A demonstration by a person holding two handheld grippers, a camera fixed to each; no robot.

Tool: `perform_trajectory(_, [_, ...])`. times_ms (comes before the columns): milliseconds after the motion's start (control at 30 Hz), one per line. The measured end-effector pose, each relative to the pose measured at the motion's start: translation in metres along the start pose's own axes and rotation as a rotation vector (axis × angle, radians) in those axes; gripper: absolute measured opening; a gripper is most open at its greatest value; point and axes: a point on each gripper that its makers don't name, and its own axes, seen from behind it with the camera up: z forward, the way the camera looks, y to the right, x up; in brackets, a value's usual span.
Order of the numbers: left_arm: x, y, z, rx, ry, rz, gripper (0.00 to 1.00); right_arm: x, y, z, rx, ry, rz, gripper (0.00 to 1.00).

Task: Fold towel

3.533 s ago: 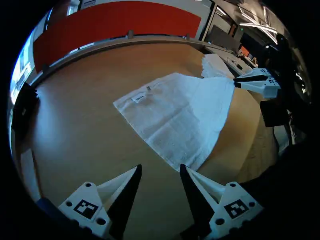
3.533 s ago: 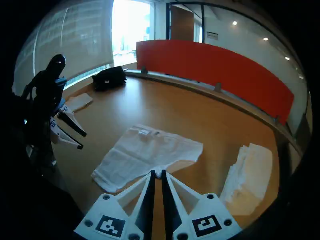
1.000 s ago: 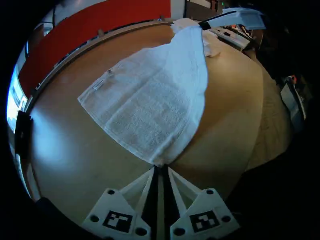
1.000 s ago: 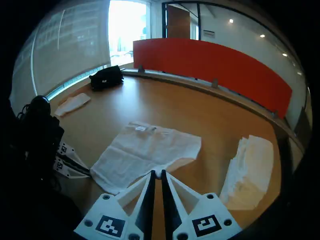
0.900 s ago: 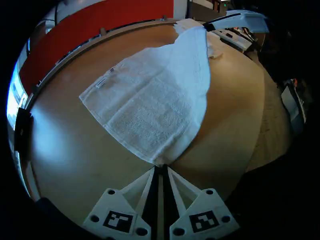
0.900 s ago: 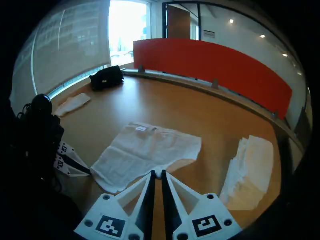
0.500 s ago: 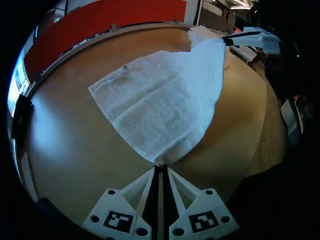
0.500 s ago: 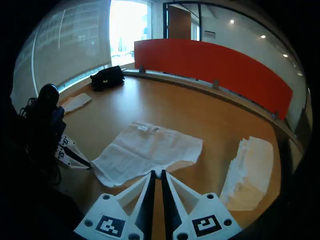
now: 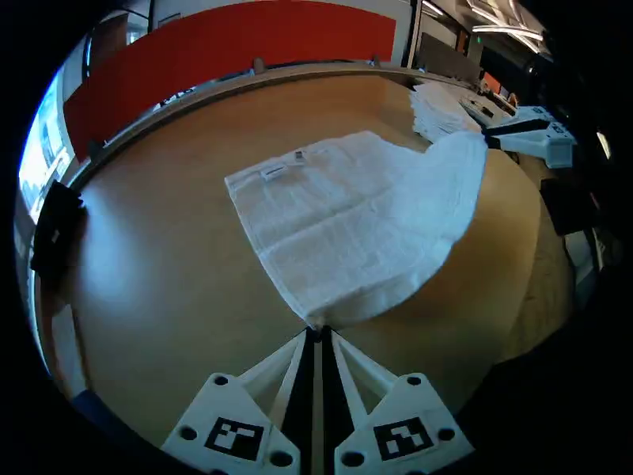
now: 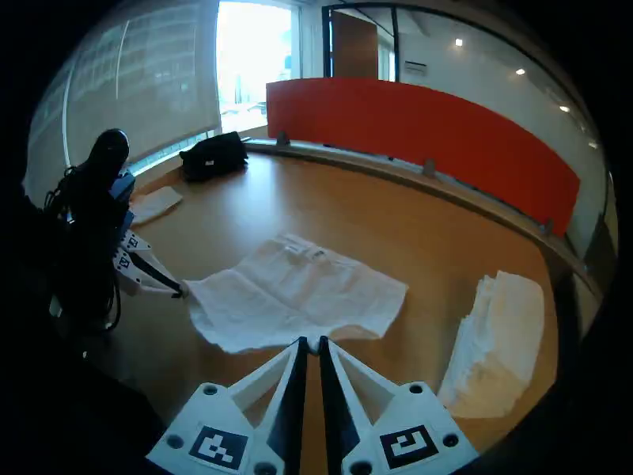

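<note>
A white towel (image 9: 356, 218) lies spread on the round wooden table (image 9: 158, 261), its two near corners lifted. In the left gripper view my left gripper (image 9: 318, 331) is shut on the nearest corner. My right gripper (image 9: 489, 141) pinches the far right corner there. In the right gripper view my right gripper (image 10: 311, 342) is shut on the towel's (image 10: 297, 297) near edge, and the left gripper (image 10: 178, 290) holds the left corner, raised off the table (image 10: 356, 229). A small label (image 9: 273, 172) sits near the towel's far edge.
A stack of folded white towels (image 10: 494, 348) rests at the table's right side, also seen in the left gripper view as the stack (image 9: 439, 111). A black bag (image 10: 212, 154) and a folded cloth (image 10: 154, 203) lie at the far left. A red partition (image 10: 427, 134) borders the table.
The left gripper shut on the towel's near corner and lifted it. Both held corners have since moved inward and up, and the towel's near edge is off the table.
</note>
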Motion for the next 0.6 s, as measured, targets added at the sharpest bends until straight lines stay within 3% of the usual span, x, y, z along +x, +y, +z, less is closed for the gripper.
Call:
perform_trajectory(200, [0.013,-0.019,-0.010,0.030,0.029,-0.046,0.06,-0.005,-0.001,0.000,-0.002,-0.009,0.009,0.11])
perform_trajectory(367, [0.017,-0.026,-0.020,0.035,0.050,-0.100,0.06,-0.007,0.000,0.001,-0.006,-0.013,0.013,0.11])
perform_trajectory(600, [0.015,-0.031,-0.026,0.043,0.055,-0.128,0.06,-0.005,0.000,0.001,-0.005,-0.012,0.010,0.11])
